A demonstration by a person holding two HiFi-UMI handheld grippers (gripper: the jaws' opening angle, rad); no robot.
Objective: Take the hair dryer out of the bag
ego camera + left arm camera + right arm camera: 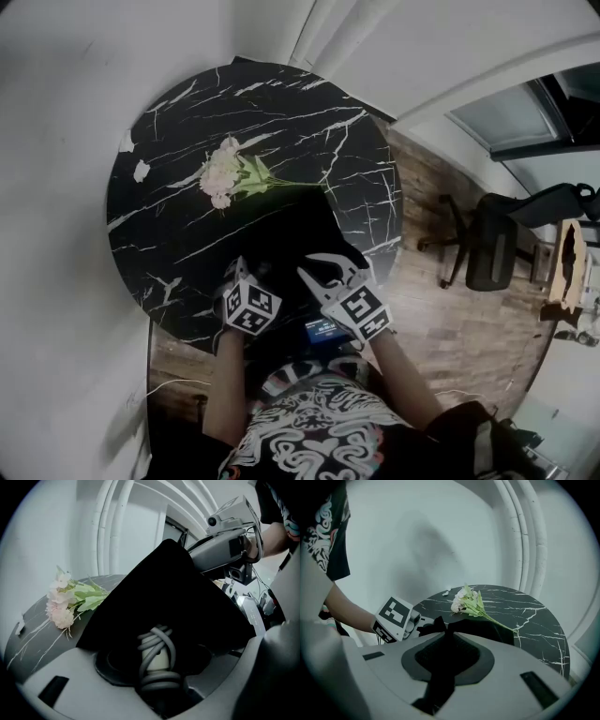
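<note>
Hair dryer [157,656] shows only in the left gripper view: a pale part of it, wound round with grey cord [164,637], sticks out from under the black bag [173,588] at the bag's near edge. The left gripper [242,277] has its jaws on either side of this cord-wrapped part and is closed on it, the bundle filling the gap between the pads. The right gripper [307,264] is closed on a fold of the bag's black fabric, which runs down between its jaws in the right gripper view; from the left gripper view the bag rises to a peak right at the right gripper. The bag lies on the round black marble-patterned desk [169,187], at the edge nearest the person, with both grippers side by side over it. A bunch of pale pink flowers [225,173] with green leaves lies on the desk just beyond the bag, its stems reaching the bag's far edge.
</note>
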